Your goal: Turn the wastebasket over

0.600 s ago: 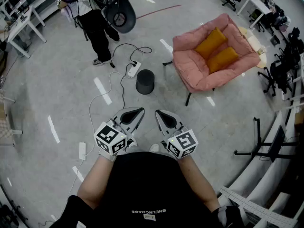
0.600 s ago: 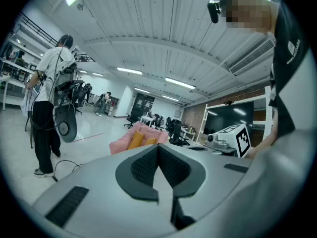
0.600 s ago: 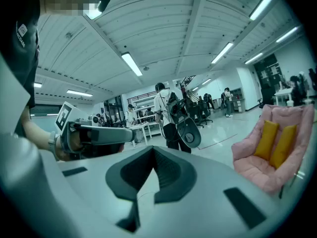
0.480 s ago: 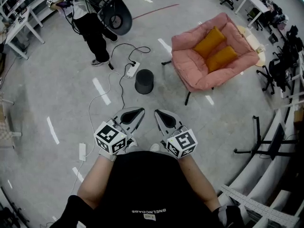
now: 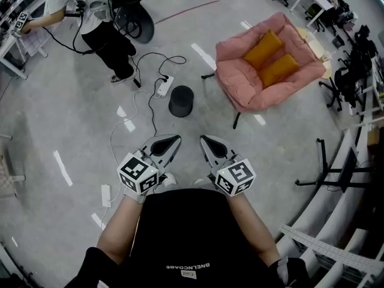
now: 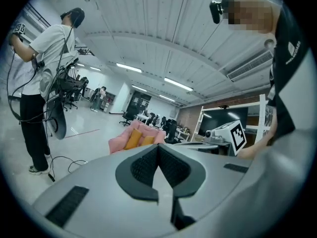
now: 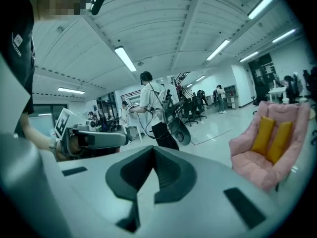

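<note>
A small black wastebasket [image 5: 181,101] stands on the floor ahead of me, its closed end facing up, beside a white power strip. My left gripper [image 5: 176,139] and right gripper [image 5: 204,140] are held side by side close to my body, well short of the basket. Both are shut with nothing between the jaws. In the left gripper view the left gripper [image 6: 158,148] has its jaws closed; the wastebasket is hidden there. The right gripper [image 7: 152,149] looks the same in its own view, with the left gripper's marker cube at the left.
A pink armchair [image 5: 270,71] with two orange cushions [image 5: 273,60] stands to the right of the basket. A white power strip [image 5: 162,86] and cables [image 5: 144,101] lie on the floor to its left. A person [image 5: 90,26] stands at the back left. Desks and chairs line the room's edges.
The head view has shifted: the basket, armchair and standing person sit a little higher and further left. Both grippers keep their place, shut.
</note>
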Available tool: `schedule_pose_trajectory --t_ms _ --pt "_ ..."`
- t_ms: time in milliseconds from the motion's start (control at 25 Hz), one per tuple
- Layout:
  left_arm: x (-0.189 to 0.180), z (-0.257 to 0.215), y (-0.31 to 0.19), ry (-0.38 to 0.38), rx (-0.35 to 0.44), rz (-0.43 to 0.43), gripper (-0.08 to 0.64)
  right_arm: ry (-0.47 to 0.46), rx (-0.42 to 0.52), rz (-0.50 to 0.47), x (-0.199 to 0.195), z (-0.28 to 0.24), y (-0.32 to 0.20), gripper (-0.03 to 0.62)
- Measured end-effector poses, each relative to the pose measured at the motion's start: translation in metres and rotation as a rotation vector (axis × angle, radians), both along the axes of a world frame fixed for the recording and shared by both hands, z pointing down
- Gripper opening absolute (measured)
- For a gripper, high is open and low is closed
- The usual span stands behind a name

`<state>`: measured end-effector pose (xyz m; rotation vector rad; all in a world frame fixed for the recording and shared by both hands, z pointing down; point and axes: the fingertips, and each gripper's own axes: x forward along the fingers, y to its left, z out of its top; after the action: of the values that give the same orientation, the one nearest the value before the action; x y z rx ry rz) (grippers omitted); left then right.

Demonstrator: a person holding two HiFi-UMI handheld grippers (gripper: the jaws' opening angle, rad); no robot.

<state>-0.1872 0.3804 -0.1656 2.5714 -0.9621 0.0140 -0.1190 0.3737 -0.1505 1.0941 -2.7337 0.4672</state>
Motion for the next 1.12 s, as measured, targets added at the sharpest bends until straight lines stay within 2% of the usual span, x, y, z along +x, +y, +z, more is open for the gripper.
schedule_pose_trajectory --t_ms 280,480,920,1120 --pt "-0.008 0.023 -0.016 -0.032 -0.052 0.011 0.012 0.121 -0.037 0.115 0.019 0.027 -0.024 0.009" --pt "-0.003 0.045 -0.055 -0.058 -0.105 -0.023 0.012 0.1 -0.085 0.139 0.036 0.045 -0.073 0.009" --pt "0.013 0.072 -0.168 -0.109 -0.242 -0.23 0.012 0.049 -0.188 0.029 0.074 0.074 -0.183 0.009" --pt "0.023 0.09 -0.2 -0.134 -0.325 -0.285 0.014 0.019 -0.264 -0.031 0.09 0.091 -0.222 0.009"
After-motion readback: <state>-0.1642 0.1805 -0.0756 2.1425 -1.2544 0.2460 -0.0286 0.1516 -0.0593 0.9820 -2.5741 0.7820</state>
